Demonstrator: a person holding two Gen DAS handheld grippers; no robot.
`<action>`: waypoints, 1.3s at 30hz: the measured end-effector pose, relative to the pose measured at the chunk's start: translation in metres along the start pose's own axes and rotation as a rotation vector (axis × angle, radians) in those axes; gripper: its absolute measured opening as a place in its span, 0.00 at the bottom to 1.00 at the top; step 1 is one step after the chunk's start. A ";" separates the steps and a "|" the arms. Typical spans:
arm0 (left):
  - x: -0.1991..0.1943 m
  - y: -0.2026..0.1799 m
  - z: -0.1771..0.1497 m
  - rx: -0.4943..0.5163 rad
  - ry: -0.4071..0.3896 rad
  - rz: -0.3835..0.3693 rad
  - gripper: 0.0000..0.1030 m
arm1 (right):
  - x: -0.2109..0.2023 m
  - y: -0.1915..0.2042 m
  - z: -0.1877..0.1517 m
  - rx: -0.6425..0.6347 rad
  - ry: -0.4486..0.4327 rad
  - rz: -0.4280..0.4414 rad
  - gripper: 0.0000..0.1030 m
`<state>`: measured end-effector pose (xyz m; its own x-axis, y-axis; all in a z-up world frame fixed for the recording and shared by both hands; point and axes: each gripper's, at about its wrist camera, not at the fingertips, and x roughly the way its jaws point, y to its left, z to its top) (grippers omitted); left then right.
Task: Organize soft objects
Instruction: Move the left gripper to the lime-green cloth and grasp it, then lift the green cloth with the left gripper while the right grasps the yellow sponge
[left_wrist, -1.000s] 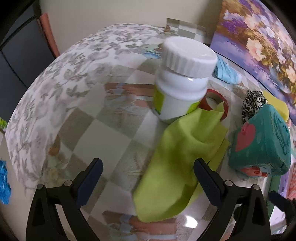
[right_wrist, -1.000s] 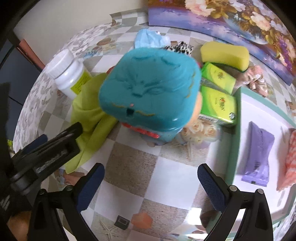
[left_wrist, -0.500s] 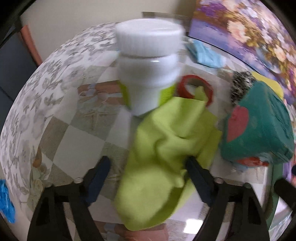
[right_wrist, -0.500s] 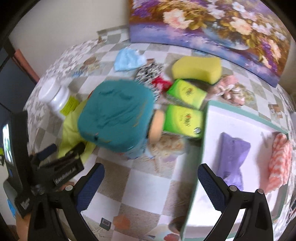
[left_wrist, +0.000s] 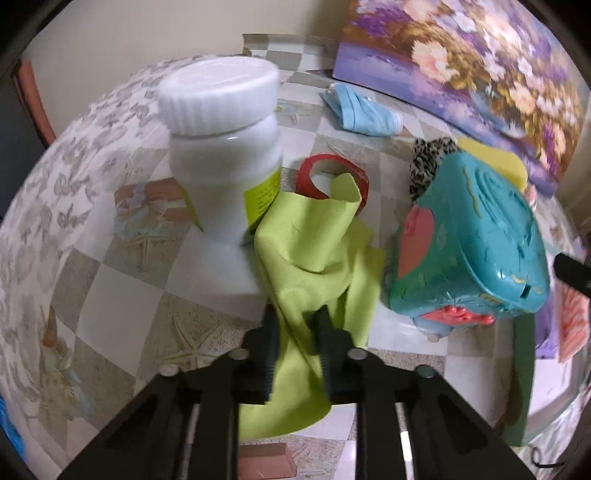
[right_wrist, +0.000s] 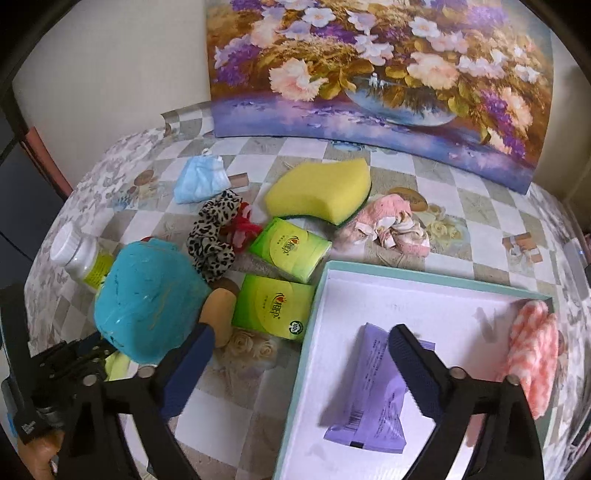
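Item — green cloth, lying crumpled on the tabletop between the white bottle and the teal toy box, its far corner draped over a red ring.

Left claw: jaws have just been closing, now pinching the cloth's near fold.

Right claw: spread, nothing between its jaws, hovering over the edge of the white tray.

Risks: the cloth touches the bottle's base, so lifting may drag and topple it; the ring may snag the corner; a thin pinch may slip.

Orientation — long axis runs from the claw away toward the ring.
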<state>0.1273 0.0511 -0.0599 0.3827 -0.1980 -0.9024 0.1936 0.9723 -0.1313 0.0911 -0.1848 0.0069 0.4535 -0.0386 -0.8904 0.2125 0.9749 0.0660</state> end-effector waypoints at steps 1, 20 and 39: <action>0.000 0.003 0.000 -0.016 0.002 -0.018 0.13 | 0.002 -0.002 -0.001 0.009 0.003 0.015 0.87; -0.087 0.005 0.022 -0.161 -0.104 -0.105 0.08 | 0.008 -0.017 -0.003 0.100 0.021 0.165 0.53; -0.085 -0.108 0.100 -0.104 -0.182 -0.195 0.08 | -0.011 -0.068 0.037 0.225 -0.063 0.089 0.54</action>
<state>0.1642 -0.0499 0.0723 0.5053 -0.3924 -0.7686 0.1892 0.9193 -0.3450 0.1039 -0.2588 0.0286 0.5305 0.0249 -0.8473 0.3532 0.9022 0.2477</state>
